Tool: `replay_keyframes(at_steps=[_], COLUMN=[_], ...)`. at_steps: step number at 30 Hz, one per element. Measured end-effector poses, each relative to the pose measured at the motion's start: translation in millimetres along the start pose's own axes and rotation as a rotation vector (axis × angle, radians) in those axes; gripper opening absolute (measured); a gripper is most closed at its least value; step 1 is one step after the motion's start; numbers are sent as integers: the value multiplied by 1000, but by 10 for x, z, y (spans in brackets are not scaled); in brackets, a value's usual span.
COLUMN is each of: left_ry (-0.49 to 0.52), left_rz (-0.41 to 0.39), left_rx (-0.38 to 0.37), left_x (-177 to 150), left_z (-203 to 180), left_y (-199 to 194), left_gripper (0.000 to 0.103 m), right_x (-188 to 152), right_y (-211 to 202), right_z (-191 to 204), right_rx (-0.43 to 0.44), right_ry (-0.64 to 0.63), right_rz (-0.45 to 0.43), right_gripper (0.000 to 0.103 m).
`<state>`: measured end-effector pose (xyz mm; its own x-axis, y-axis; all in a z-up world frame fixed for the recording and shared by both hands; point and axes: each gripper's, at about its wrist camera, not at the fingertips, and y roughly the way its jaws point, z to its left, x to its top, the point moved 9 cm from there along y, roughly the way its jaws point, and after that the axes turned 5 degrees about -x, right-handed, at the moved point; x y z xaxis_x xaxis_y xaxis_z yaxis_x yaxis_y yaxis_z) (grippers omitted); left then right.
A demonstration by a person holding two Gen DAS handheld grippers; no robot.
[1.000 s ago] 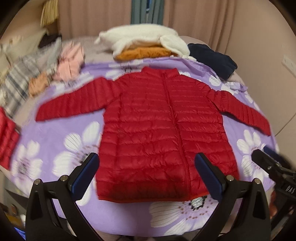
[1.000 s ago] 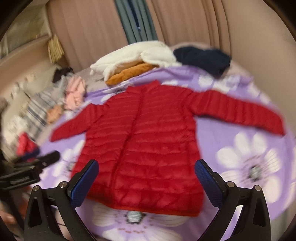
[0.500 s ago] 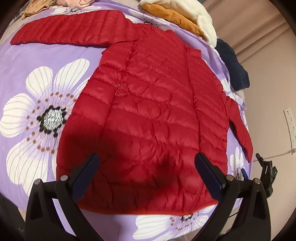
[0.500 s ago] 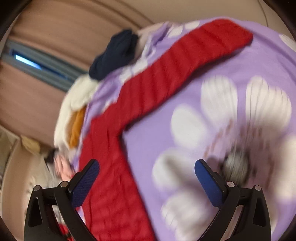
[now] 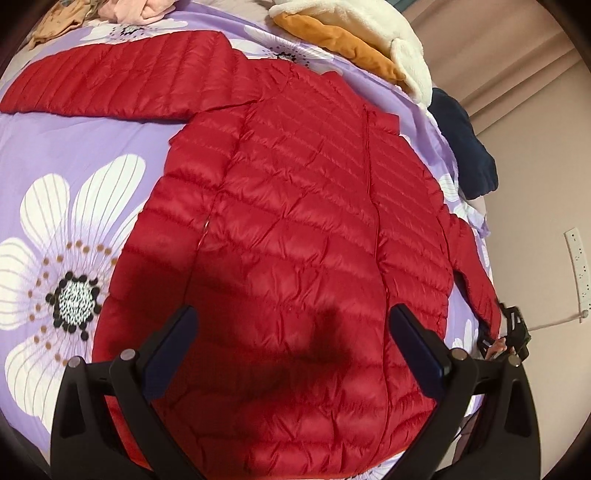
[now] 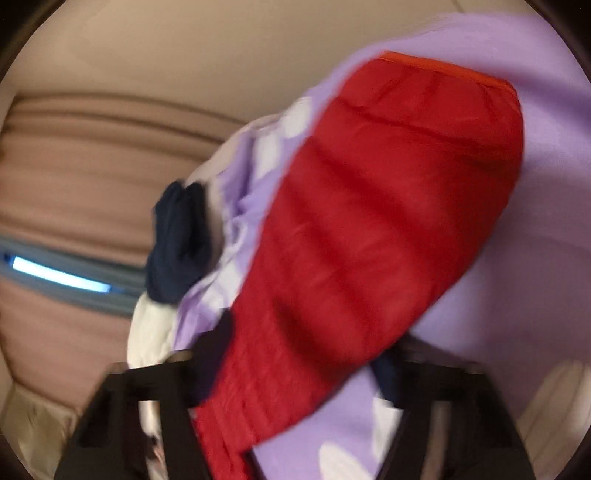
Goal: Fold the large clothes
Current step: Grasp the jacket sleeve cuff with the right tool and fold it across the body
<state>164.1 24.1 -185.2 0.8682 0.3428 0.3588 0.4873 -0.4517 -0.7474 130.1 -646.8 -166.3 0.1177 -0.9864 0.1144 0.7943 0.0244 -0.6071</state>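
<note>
A red quilted puffer jacket (image 5: 295,221) lies flat and zipped on a purple flowered bedspread (image 5: 74,147), both sleeves spread out. My left gripper (image 5: 291,350) hovers open over the jacket's lower body, its shadow on the fabric and nothing between its fingers. My right gripper (image 5: 511,332) shows small at the far right, at the cuff of the right sleeve. In the blurred right wrist view the right gripper (image 6: 299,362) is closing on that sleeve (image 6: 369,221), which runs between the fingers with both pads against its sides.
A white fleece over an orange garment (image 5: 369,22) and a navy garment (image 5: 465,147) lie past the collar. Pink and tan clothes (image 5: 140,7) sit at the far left. A wall with a socket strip (image 5: 578,266) stands close on the right; curtains (image 6: 74,166) hang behind.
Both grippers dropped closer to the jacket. The left rolled and moved over the lower body. The right swung to the right sleeve, rolled hard, and its jaws narrowed around the sleeve.
</note>
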Motion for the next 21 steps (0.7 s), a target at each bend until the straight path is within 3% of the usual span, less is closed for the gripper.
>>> replay_keyframes(at_steps=[2, 5, 8, 11, 15, 17, 21], left_ry=[-2, -15, -42, -80, -124, -138, -145], left_rz=[-2, -8, -29, -53, -76, -90, -112], left_rx=[-3, 4, 9, 4, -2, 5, 22], left_x=[30, 73, 115, 162, 216, 259, 356], left_z=[4, 57, 170, 309, 515, 632, 805], left_y=[22, 18, -48, -130, -264, -353, -513], left_gripper=[103, 103, 103, 103, 103, 103, 103], right_x=[46, 55, -21, -294, -897, -1389, -2436], right_y=[-1, -95, -358, -639, -829, -835, -717], right_z=[-79, -110, 266, 979, 1819, 2261, 2740], right_rx=[3, -16, -54, -48, -30, -28, -29], right_ry=[39, 49, -159, -423, -706, -882, -1166], right_rz=[-4, -4, -51, -87, -108, -108, -80], right_gripper=[22, 14, 13, 13, 13, 13, 13])
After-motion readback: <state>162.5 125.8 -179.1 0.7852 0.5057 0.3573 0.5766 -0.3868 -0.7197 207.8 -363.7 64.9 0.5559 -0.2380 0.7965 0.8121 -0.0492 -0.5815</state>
